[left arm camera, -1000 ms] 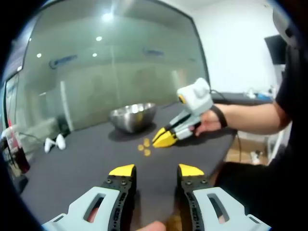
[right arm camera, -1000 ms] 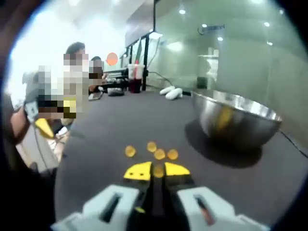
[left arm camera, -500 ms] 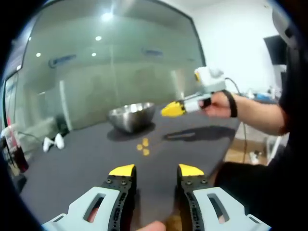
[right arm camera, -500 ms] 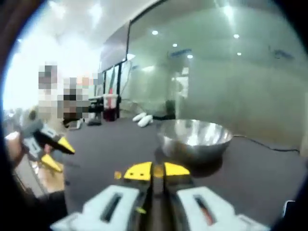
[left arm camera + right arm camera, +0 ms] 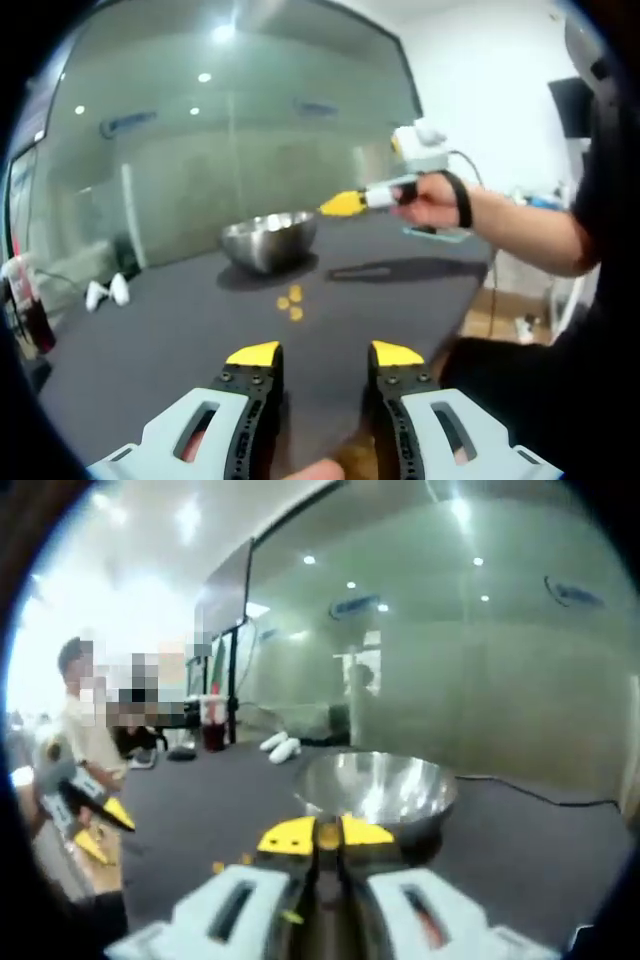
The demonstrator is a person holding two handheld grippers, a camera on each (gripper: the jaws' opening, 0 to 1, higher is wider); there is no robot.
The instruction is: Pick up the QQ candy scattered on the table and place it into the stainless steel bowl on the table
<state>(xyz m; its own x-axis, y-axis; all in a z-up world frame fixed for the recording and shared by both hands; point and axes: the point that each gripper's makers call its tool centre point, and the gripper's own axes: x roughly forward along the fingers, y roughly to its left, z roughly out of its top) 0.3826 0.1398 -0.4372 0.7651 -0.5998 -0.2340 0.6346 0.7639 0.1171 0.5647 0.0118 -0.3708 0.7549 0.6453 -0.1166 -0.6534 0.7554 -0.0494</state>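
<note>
Item: right gripper. Its yellow tips are pressing together on a small orange candy, a sliver of which is showing between them. In the left gripper view the same tool is reaching out level above the table, its tips close beside the bowl's rim. The height looks chosen to clear the bowl's wall before letting go.

Item: stainless steel bowl. It is standing upright on the dark table, straight ahead of the closed jaws in the right gripper view, mouth open toward them. Whether anything is lying inside it, I cannot tell; the reflections are hiding the bottom.

Item: left gripper. Its jaws are standing apart with nothing between them, low over the near edge of the table. It seems to be waiting clear of the working arm.

Item: loose candies. A small cluster of orange pieces is lying on the table between the left gripper and the bowl, well short of the bowl, waiting to be collected.

Item: surroundings. A pair of white objects is lying at the far side of the table near the glass wall; a red cup is standing beyond, with a seated person at the edge.

Judgement: one piece is in carriage, release pending; several pieces remain.
</note>
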